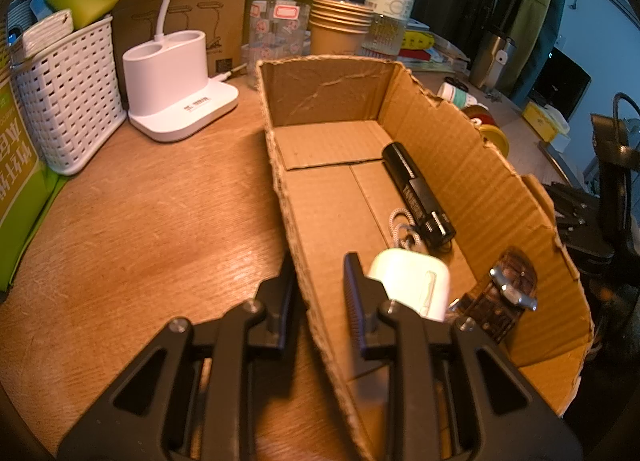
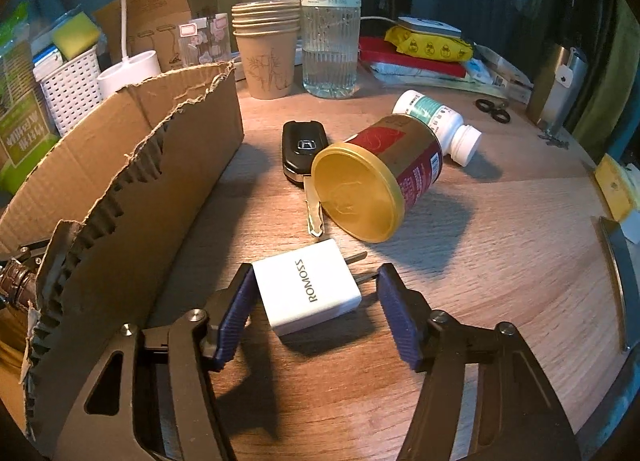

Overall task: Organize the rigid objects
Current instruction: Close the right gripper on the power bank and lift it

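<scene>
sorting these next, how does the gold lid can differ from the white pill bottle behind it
The gold lid can is wider, red and gold, its lid facing the camera. The white pill bottle is slimmer, white with a teal label, its cap pointing right. Both lie on their sides on the table, outside the cardboard box.

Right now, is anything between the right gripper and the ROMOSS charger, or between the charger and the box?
Nothing visible blocks the right gripper: the ROMOSS charger already lies between its open fingers. Only the cardboard box's torn side wall separates charger from box interior.
</scene>
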Tool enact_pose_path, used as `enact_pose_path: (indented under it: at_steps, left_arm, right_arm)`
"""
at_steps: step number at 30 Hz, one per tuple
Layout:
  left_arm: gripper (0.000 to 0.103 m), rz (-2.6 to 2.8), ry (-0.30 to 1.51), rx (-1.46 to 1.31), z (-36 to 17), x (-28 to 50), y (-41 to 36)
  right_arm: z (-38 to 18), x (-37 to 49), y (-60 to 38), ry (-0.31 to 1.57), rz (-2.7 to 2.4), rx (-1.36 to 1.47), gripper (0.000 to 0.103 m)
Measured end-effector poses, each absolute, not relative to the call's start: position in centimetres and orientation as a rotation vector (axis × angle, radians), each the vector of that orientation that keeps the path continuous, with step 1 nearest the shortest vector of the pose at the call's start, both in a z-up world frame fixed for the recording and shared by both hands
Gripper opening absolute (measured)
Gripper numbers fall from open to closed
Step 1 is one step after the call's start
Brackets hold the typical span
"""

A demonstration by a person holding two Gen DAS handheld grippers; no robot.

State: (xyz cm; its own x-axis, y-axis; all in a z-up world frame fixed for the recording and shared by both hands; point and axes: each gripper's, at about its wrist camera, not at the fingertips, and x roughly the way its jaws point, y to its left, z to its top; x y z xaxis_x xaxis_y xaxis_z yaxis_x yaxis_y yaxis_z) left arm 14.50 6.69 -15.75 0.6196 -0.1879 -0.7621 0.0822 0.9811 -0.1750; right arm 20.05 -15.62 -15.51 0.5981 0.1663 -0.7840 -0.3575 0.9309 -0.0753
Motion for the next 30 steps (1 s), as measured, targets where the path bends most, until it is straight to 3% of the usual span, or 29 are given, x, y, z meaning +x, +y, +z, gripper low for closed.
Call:
enact_pose_path:
  at_steps: [30]
  left_arm:
    - [0.025,-0.156,0.89,-0.128,-15.8,14.5,6.7]
  right_arm:
    - [-11.4,16.7,-14.7,0.736,0.361,-0.232,0.065]
